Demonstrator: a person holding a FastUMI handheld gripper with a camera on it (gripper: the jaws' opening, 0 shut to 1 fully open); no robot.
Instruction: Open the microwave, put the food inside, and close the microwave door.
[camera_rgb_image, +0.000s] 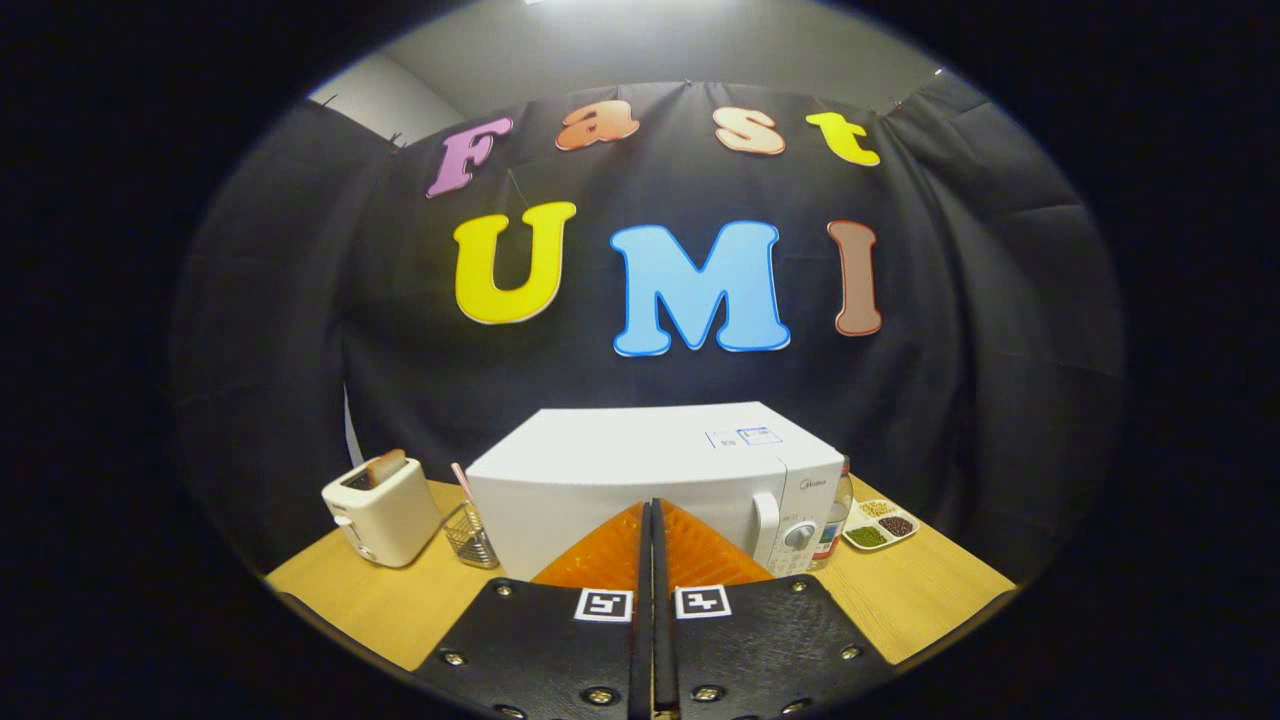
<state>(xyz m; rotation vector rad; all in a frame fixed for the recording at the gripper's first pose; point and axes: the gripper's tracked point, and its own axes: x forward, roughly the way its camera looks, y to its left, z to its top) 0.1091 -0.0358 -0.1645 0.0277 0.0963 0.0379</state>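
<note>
Hovering above the near edge of the table (930, 590), the gripper (652, 520) has its two fingers pressed flat against each other with nothing between them — clenched on air, no food in its grasp. The tips point straight at the front of the microwave (640, 470), which sits just beyond them in the middle of the table, and I'd say they stand a little short of it rather than touching.

The door (560, 515) looks flush with the body, so it is shut, and the handle (766, 528) next to the dial (799, 536) stands just beyond the fingers to their right, untouched. By that reckoning none of the three steps is done: opening, loading and closing all remain.

As for the food, I can't say which item is meant. A toaster (383, 510) with a slice poking up stands left of the microwave, a wire basket (470, 537) between them, and on the far side a bottle (832, 520) and a sectioned tray (880, 525) of small dark and pale bits. Whichever it is, it sits outside the microwave.
</note>
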